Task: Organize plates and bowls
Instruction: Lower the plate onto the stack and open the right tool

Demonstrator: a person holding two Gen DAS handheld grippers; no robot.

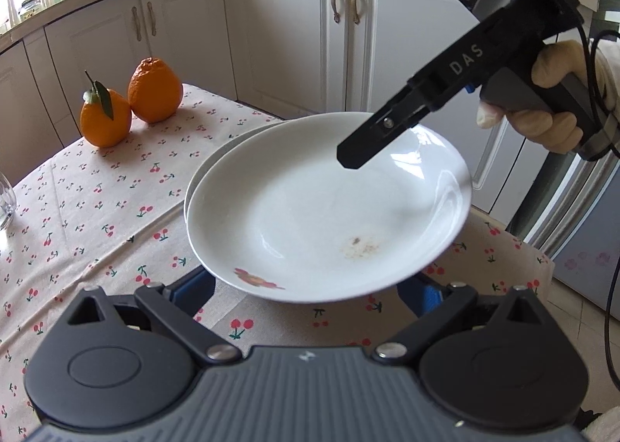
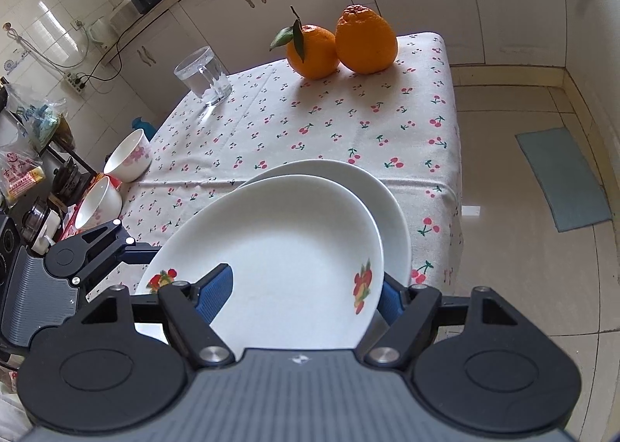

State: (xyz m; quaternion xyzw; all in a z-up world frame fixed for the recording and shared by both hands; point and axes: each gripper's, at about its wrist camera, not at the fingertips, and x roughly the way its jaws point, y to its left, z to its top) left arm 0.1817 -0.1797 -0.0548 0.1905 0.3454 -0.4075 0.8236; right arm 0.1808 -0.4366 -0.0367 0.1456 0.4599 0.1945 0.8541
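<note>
A white plate with fruit prints [image 2: 286,248] is held tilted above a second white plate [image 2: 391,201] that lies on the cherry-print table [image 2: 310,124]. My right gripper [image 2: 306,290] is shut on the upper plate's near rim, one blue pad [image 2: 217,290] above the rim and one below. In the left wrist view the same plate [image 1: 310,209] hangs over the lower plate [image 1: 209,174], with the right gripper [image 1: 356,151] on its far rim. My left gripper [image 1: 306,294] is open under the plate's near edge, not touching that I can tell. Two white floral bowls [image 2: 130,155] [image 2: 97,201] stand at the table's left edge.
Two oranges [image 2: 341,42] sit at the far corner and a glass [image 2: 203,75] stands at the far left. Cluttered shelves lie left of the table. White cabinets [image 1: 290,35] stand behind. The table edge drops to tiled floor on the right.
</note>
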